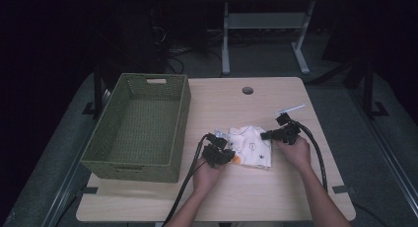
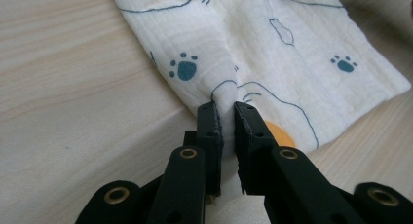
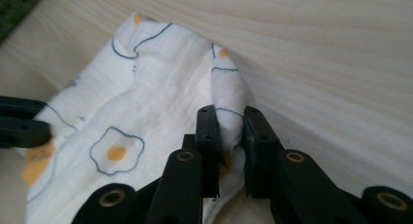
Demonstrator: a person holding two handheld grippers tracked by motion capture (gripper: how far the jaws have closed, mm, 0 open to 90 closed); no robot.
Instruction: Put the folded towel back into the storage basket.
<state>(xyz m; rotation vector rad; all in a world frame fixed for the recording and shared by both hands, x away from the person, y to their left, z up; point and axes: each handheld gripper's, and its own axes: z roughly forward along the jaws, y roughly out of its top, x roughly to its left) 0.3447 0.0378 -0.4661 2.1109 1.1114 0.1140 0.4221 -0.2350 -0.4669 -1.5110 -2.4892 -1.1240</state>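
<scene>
A white cloth [image 1: 251,145] printed with fried eggs and blue paw prints lies crumpled on the wooden table [image 1: 246,197], between the two hands. My left gripper [image 1: 224,149] is at the cloth's left edge. In the left gripper view that gripper [image 2: 226,107] is shut on a pinched fold of the cloth [image 2: 258,44]. My right gripper [image 1: 268,134] is at the cloth's right edge. The right gripper view has it [image 3: 228,111] shut on a bunched fold of the cloth [image 3: 146,112], and the left gripper's jaws come in from the left edge.
A green woven basket [image 1: 129,165] stands empty on the table's left part, close to the left hand. A round cable hole [image 1: 247,90] lies near the far edge. A thin white strip [image 1: 291,109] lies behind the right gripper. Cables trail from both grippers toward the front edge.
</scene>
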